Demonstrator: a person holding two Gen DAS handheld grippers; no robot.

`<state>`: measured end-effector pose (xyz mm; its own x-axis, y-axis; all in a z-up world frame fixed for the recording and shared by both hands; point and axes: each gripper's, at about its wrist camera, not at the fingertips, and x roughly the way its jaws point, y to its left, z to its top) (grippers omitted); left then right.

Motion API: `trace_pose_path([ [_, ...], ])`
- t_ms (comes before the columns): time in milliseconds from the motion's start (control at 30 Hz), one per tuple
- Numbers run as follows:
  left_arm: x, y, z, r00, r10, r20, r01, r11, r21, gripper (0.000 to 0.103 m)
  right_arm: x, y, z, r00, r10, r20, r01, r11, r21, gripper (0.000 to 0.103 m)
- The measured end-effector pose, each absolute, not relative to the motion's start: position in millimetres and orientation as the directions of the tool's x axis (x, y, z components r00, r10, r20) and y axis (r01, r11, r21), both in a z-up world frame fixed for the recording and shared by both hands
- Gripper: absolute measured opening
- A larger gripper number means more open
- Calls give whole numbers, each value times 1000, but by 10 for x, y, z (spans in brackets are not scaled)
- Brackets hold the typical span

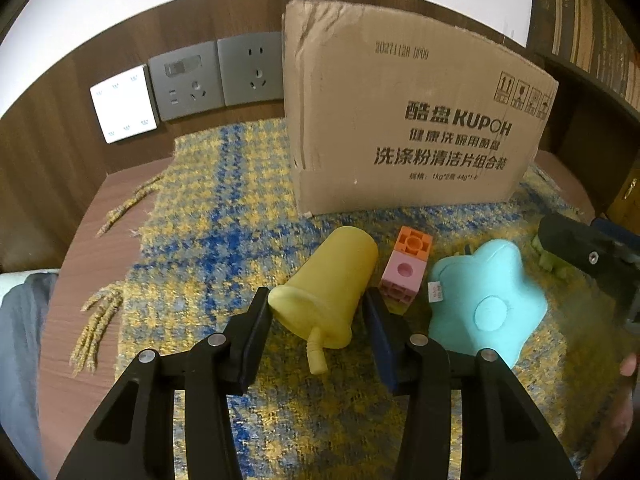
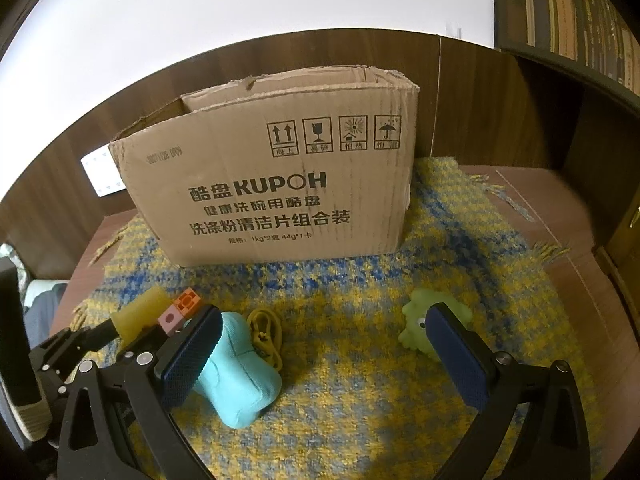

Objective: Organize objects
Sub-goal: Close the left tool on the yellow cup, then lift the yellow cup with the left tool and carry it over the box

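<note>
A yellow cup (image 1: 332,284) with a small spout lies on its side on the blue-yellow mat (image 1: 208,248). My left gripper (image 1: 318,312) is open, its fingers on either side of the cup's rim end. Beside the cup lie a pink-and-orange block pair (image 1: 404,270) and a teal plush star (image 1: 484,304). My right gripper (image 2: 324,332) is open and empty above the mat; the teal plush (image 2: 240,384) sits by its left finger and a green toy monster (image 2: 416,320) by its right finger. An open cardboard box (image 2: 280,184) stands behind.
A yellow cord loop (image 2: 266,332) lies by the plush. The mat's fringe (image 1: 96,328) hangs onto the brown table. Wall sockets (image 1: 216,74) and a white switch panel (image 1: 124,102) are on the wood wall behind. Shelves (image 2: 568,12) rise at the right.
</note>
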<state>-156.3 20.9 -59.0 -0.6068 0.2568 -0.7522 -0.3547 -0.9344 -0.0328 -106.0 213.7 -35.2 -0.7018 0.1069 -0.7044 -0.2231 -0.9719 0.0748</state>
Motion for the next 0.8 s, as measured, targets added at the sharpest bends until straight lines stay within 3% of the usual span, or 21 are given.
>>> trace_pose_path([
  [800, -1567, 513, 127, -708, 283, -647, -378, -926, 9, 46, -969, 2281, 256, -780, 140, -610, -213, -976, 48, 102],
])
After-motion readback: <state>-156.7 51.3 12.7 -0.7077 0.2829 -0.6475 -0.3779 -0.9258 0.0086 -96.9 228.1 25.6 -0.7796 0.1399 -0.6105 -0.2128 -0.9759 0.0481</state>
